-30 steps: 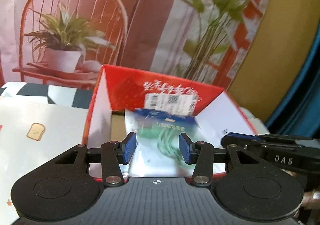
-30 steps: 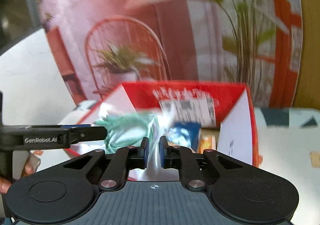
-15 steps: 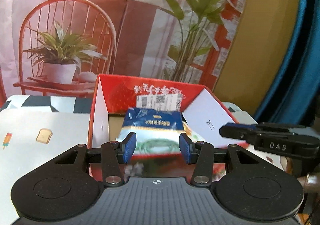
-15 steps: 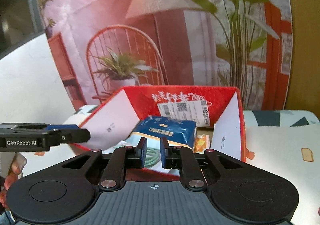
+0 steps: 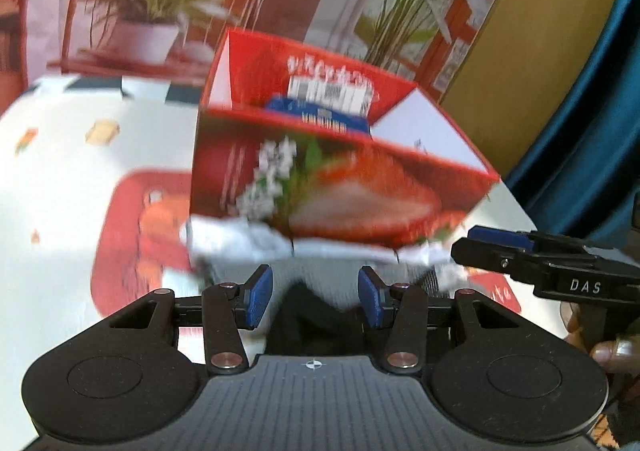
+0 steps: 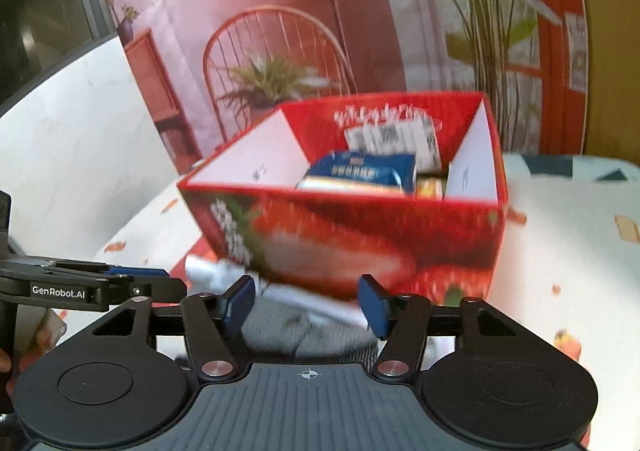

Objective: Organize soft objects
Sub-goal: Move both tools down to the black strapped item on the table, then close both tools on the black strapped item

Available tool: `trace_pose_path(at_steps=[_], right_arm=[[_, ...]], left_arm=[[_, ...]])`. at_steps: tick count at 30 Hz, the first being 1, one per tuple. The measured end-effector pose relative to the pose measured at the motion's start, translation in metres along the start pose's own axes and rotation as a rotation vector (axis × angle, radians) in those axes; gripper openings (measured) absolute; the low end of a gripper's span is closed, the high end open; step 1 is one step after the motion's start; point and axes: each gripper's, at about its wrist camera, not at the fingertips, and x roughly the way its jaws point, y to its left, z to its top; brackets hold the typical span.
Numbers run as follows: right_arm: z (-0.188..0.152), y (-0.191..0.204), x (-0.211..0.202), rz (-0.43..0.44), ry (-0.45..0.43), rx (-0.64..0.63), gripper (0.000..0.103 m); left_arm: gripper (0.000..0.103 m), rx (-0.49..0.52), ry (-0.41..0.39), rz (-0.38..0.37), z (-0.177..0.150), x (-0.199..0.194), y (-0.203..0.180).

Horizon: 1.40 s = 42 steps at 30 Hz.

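A red strawberry-print box stands on the table, also in the right wrist view. A blue-topped soft packet lies inside it. A grey and white soft cloth item lies on the table just in front of the box, also in the right wrist view. My left gripper is open above that cloth. My right gripper is open over the same cloth. Each gripper shows at the edge of the other's view.
The tablecloth is white with small food prints and a red patch. A printed backdrop with a chair and plants stands behind the box. A blue curtain hangs at the right.
The packet was let go into the box. My right gripper opened. Both grippers pulled back and dropped to the cloth in front of the box.
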Motion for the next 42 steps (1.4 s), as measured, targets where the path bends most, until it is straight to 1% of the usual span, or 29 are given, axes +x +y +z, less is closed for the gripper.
trace_pose_path(at_steps=[1,3,6,9,15,19,21,26,29,36,42], right_arm=[[-0.004,0.001,-0.001,0.000,0.009,0.001,0.058],[-0.013,0.002,-0.003,-0.002,0.025,0.001,0.065],[-0.026,0.004,-0.006,-0.001,0.051,0.010,0.068],[-0.038,0.007,-0.012,0.001,0.068,0.015,0.074],[-0.058,0.012,-0.030,-0.015,0.078,0.002,0.078],[-0.075,0.013,-0.035,-0.045,0.103,0.004,0.082],[-0.082,0.013,-0.035,-0.066,0.123,0.004,0.090],[-0.099,0.016,-0.028,-0.107,0.154,-0.019,0.098],[-0.104,0.018,-0.023,-0.132,0.159,-0.038,0.102],[-0.113,0.011,-0.008,-0.165,0.213,-0.007,0.103],[-0.118,0.015,-0.004,-0.194,0.208,-0.039,0.103]], left_arm=[[0.049,-0.004,0.009,-0.001,-0.005,0.000,0.000],[0.049,-0.011,0.026,-0.004,-0.016,-0.001,-0.001],[0.049,-0.029,0.055,-0.005,-0.031,-0.001,-0.002],[0.049,-0.037,0.061,-0.005,-0.042,-0.004,-0.004],[0.049,-0.026,0.061,0.018,-0.062,-0.010,-0.013],[0.050,0.000,0.078,0.038,-0.076,-0.009,-0.017],[0.050,0.012,0.090,0.047,-0.083,-0.007,-0.019],[0.050,0.026,0.102,0.080,-0.091,-0.002,-0.017],[0.050,0.023,0.099,0.080,-0.092,-0.002,-0.014],[0.051,0.053,0.094,0.090,-0.094,-0.001,-0.018],[0.052,0.063,0.085,0.090,-0.096,-0.002,-0.020]])
